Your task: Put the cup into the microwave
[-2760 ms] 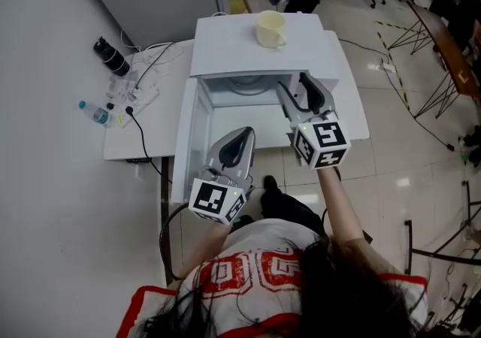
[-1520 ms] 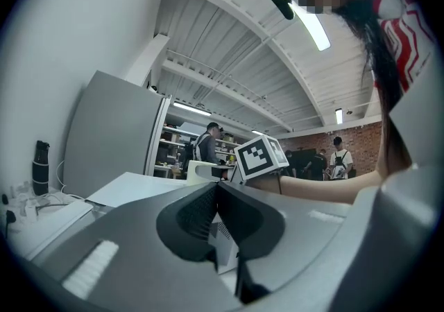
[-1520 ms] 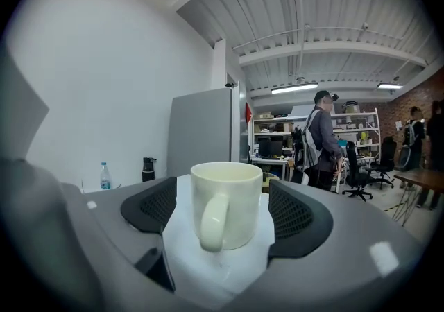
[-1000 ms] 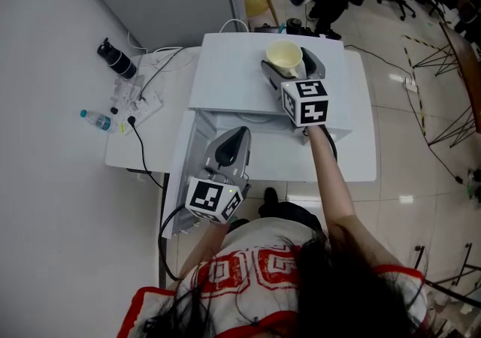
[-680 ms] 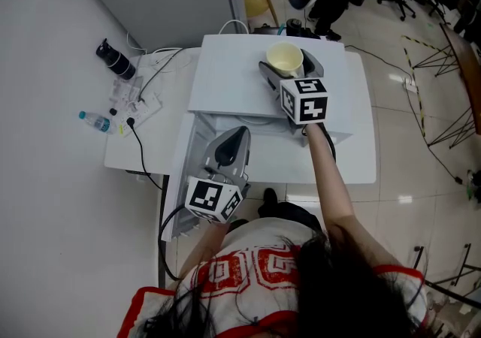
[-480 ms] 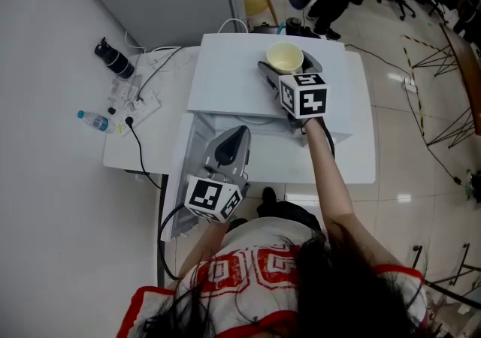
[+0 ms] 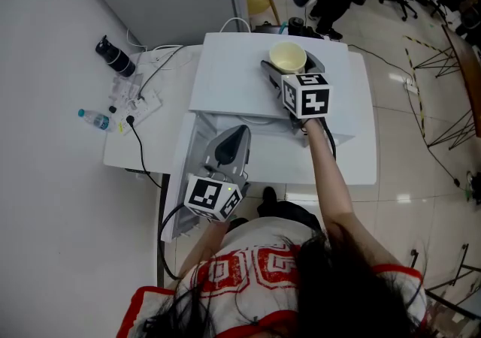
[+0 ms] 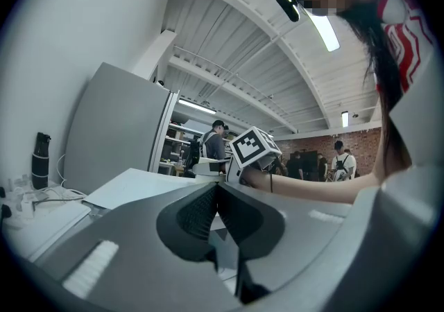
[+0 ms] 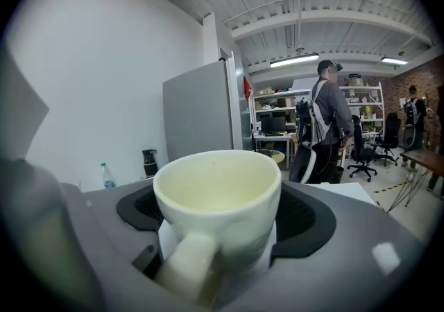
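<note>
- Now we find the right gripper (image 7: 292, 72) clamped on the cream cup (image 7: 287, 55), over the white microwave's (image 7: 225, 81) top (its door hangs open).
- Our left gripper (image 7: 232, 138) sits lower, jaws together, empty.

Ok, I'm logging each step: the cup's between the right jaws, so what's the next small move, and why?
Probably lift it straight up a little. The right gripper seems closed on the cup, which sits on the microwave's top; it must clear that edge before lowering to the open cavity.
</note>
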Available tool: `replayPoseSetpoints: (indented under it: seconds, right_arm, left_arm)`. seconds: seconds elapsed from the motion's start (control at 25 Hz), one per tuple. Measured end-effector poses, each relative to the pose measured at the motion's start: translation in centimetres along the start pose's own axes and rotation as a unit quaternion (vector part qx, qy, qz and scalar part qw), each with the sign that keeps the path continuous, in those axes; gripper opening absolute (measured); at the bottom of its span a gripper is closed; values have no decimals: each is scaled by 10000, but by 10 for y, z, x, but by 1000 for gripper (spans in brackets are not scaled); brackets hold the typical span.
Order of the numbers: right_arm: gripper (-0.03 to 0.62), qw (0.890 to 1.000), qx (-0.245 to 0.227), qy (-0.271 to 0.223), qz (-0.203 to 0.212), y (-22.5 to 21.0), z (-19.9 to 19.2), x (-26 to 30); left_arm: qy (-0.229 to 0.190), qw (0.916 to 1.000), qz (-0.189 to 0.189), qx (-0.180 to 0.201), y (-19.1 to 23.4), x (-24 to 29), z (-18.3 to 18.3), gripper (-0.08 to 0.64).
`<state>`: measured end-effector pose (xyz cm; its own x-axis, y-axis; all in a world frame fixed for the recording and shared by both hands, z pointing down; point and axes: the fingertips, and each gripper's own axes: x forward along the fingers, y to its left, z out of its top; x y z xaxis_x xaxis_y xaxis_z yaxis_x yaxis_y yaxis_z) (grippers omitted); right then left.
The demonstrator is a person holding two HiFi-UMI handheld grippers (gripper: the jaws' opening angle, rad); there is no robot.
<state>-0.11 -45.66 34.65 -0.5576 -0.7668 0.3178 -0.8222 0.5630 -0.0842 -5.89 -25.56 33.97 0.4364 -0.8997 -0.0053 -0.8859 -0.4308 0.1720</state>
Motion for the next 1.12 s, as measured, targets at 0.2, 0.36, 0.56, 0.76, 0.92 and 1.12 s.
replayPoseSetpoints:
  seconds: [0.2,0.36,0.56,0.76,0.92,1.12]
  right_arm:
    - [456,10000,-35,-52,-24,0,2,-4]
    - [456,9997,-241,-30,-102,2,0,-9]
    - [456,9995,-186,-245,-115,5,7,-21]
    - [455,9990,-178,-392,-127,13,12,-39]
    - [454,9987,-204,-453,-144,21,12,-54]
    - [454,9983,-201,-524,-157,32,10,-76]
  left_arm:
    - [-12,10000,-15,-22,0,-1,1,-11]
    - [-40,10000,-19,-17,1,-4,1,-11]
    - [-65,10000,-38,-18,-1,-7,4,-11]
    - [-87,9999,-81,-8,-3,-14,4,-11]
    - [-91,9999,-134,5,-7,-21,4,-11]
    - [-109,9997,-214,23,-15,-34,4,-11]
